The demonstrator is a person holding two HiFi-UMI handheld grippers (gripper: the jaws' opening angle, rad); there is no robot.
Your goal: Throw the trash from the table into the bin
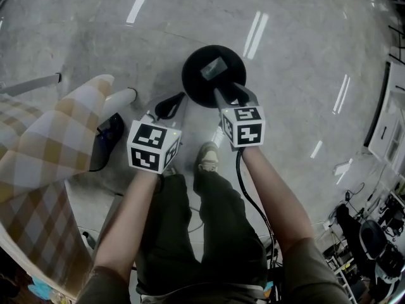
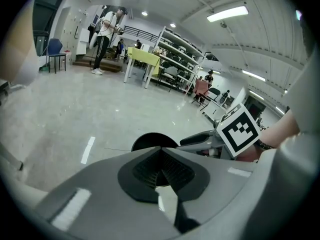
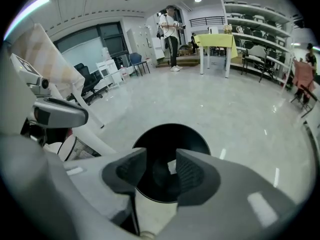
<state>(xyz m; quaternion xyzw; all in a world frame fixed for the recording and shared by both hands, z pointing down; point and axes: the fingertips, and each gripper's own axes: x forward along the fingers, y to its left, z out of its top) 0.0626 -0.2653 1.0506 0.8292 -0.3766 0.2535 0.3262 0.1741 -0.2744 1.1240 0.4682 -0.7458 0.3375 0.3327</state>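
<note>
Drop step, seemingly just finished: right tongs (image 3: 161, 171) half open and empty above the black bin (image 1: 196, 81) on the floor, pale trash (image 1: 212, 69) lying inside. Left tongs (image 2: 161, 166) closed on nothing, near the bin. Next, probably: turn to the checked surface (image 1: 38, 144) at left, look for more trash.

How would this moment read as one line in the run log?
left gripper: shut, empty | right gripper: open, empty, over bin | bin: on floor, pale item inside
</note>
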